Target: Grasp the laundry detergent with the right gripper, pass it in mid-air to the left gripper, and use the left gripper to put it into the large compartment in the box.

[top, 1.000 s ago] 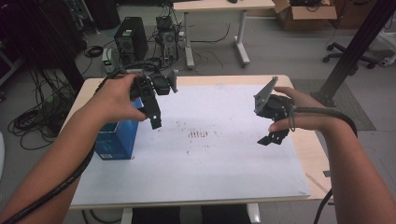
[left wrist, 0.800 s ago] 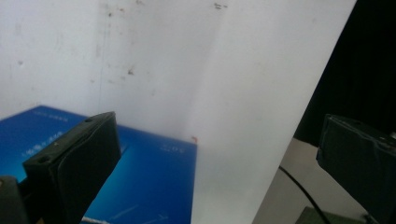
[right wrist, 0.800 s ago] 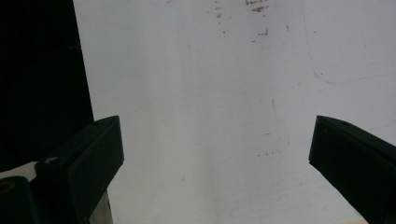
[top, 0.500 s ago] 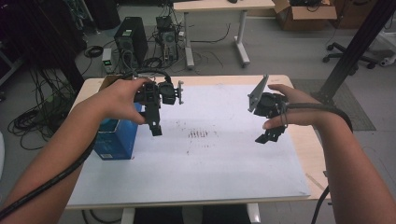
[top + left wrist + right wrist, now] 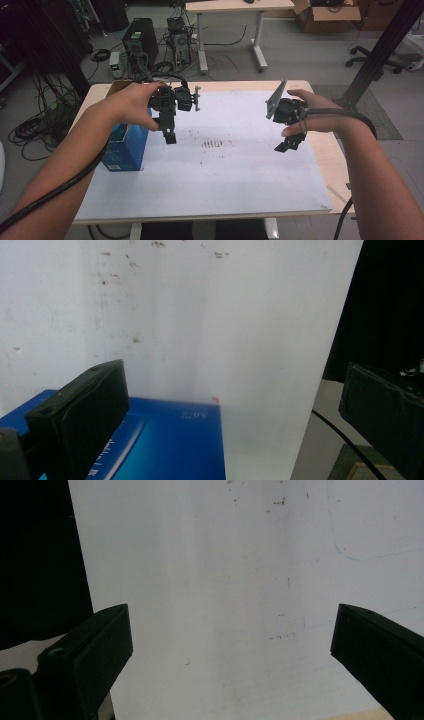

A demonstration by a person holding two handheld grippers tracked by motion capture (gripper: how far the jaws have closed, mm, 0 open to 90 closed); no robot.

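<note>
Blue box (image 5: 165, 440) with small white print — too blurred to read, faint reddish marks on the white sheet (image 5: 215, 144) — no letters legible, no other readable text

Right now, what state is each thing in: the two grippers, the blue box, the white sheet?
Left gripper: open, empty, above the sheet beside the box.
Right gripper: open, empty, above the sheet.
Blue box: closed, standing at the table's left edge, untouched.
White sheet: flat on the table, speckled with small marks.
</note>
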